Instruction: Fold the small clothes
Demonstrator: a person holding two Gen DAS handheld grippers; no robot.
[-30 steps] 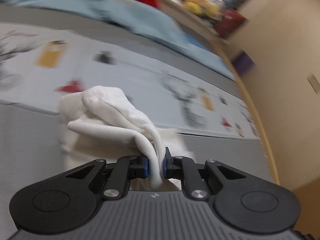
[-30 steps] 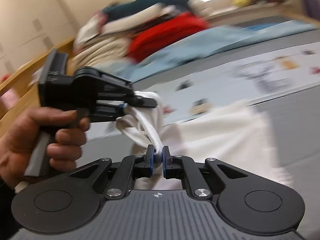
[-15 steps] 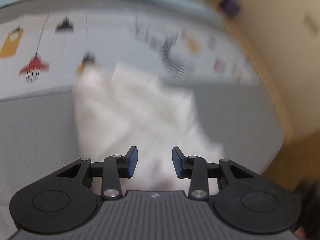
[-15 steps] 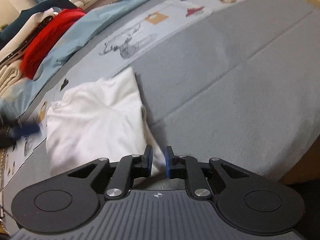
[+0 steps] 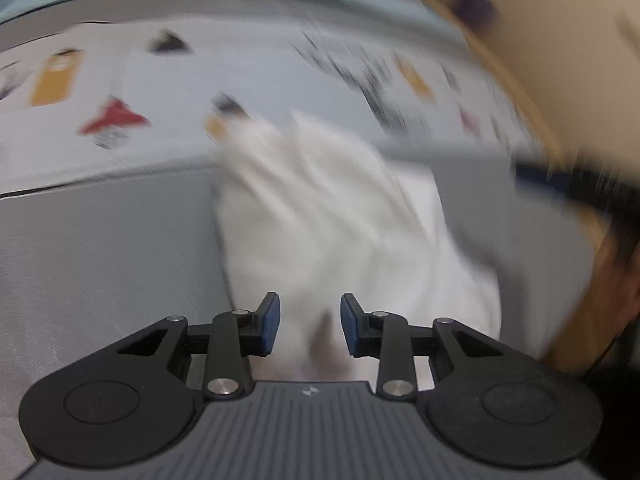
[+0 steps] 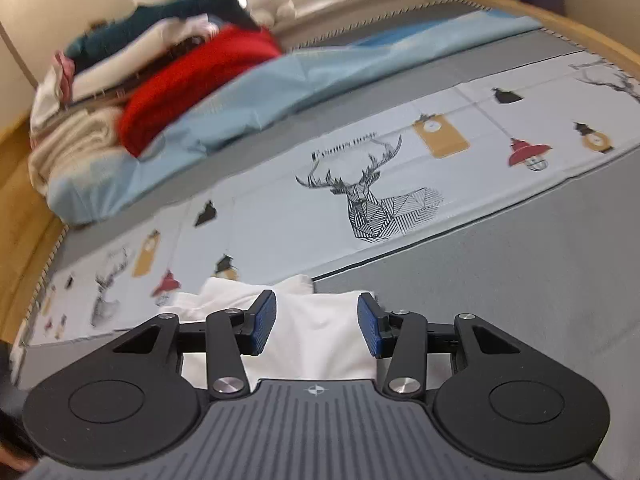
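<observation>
A white garment [image 5: 332,216] lies folded on the grey bedcover [image 5: 100,248], its far edge reaching the pale printed strip [image 6: 400,184] that runs across the bed with a deer and lantern pattern.

In the left wrist view, the left claw [image 5: 309,330] hangs over the near part of the garment. Its blue pads stand apart with white cloth showing between them, and the gap is narrowing slightly; the pads do not press on the fabric. This view is badly smeared, so the garment's folds are hard to read, though it seems to lie in a rough rectangle. At the right edge, a dark blurred shape with a blue streak is probably the other tool.

In the right wrist view, the right claw [image 6: 317,328] sits just over the garment's near edge. Its pads are apart and widening, with white cloth seen behind the gap but not pinched.

Farther off, a light blue sheet [image 6: 280,92] lies bunched along the far side of the bed. At the far left sits a pile of clothes [image 6: 120,80] with a red knit [image 6: 200,80] on top.
</observation>
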